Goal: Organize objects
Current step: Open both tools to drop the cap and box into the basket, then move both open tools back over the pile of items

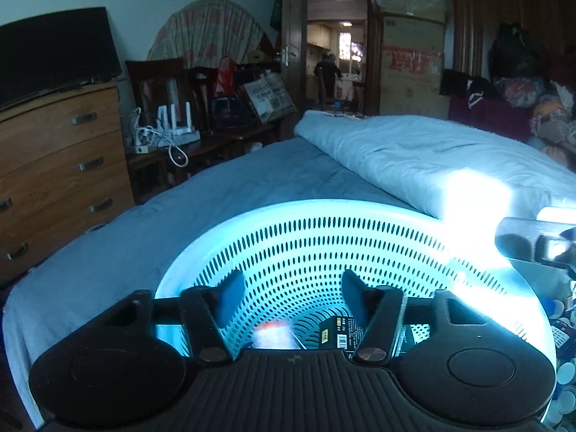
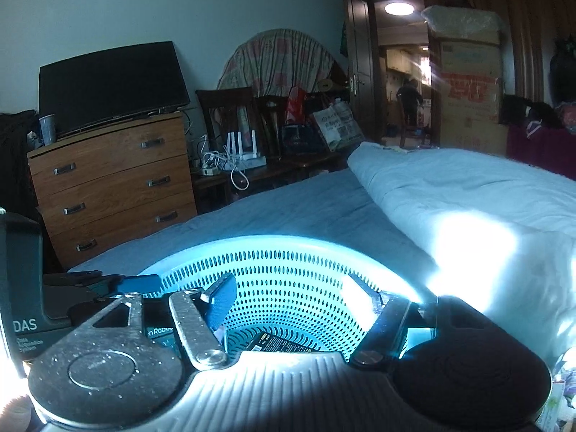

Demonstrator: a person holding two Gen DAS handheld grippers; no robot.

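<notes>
tongs (image 1: 291,289), basket (image 1: 324,216), folded quilt (image 1: 414,151), dresser (image 1: 61,151)

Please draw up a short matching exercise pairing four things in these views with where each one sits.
Things:
1. perforated basket
2. black box
3. television
4. folded quilt

Places:
A. on top of the wooden dresser
B. along the right side of the bed
C. at the bottom of the basket
D. on the bed, right under both grippers

Pairs: 1-D, 2-C, 3-A, 4-B
</notes>
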